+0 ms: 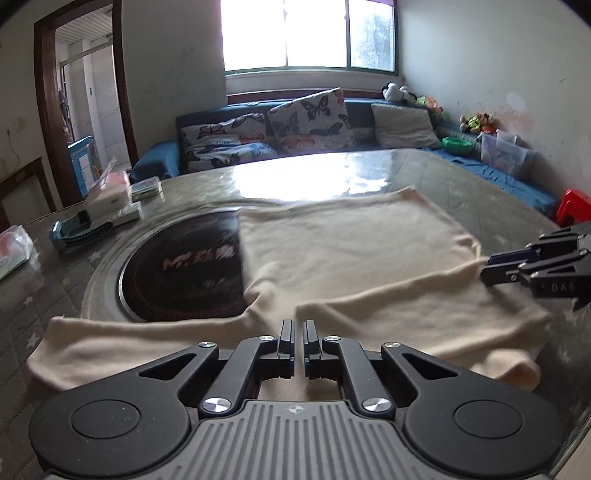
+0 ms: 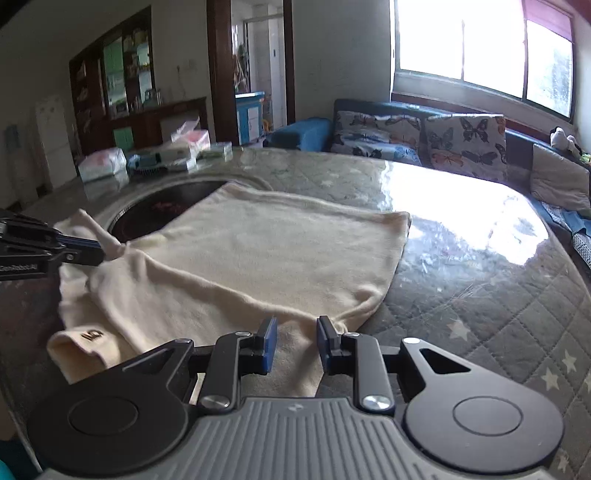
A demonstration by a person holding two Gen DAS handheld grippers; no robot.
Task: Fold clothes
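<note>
Both people's hands are out of frame, and motion blur softens the cloth edges. The cream garment (image 2: 258, 258) lies spread on the table (image 2: 480, 277), partly covering a dark round burner (image 1: 184, 269). The left claw (image 1: 298, 332) is pinched nearly closed on a fold of the garment, lifting it slightly. The right claw (image 2: 295, 341) sits low over the near hem, jaws moderately apart, gripping nothing.

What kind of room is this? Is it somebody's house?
Most likely a living room in a home. There is a blue sofa with butterfly cushions under a big window, soft toys in the corner, and a cream garment spread on the table.
</note>
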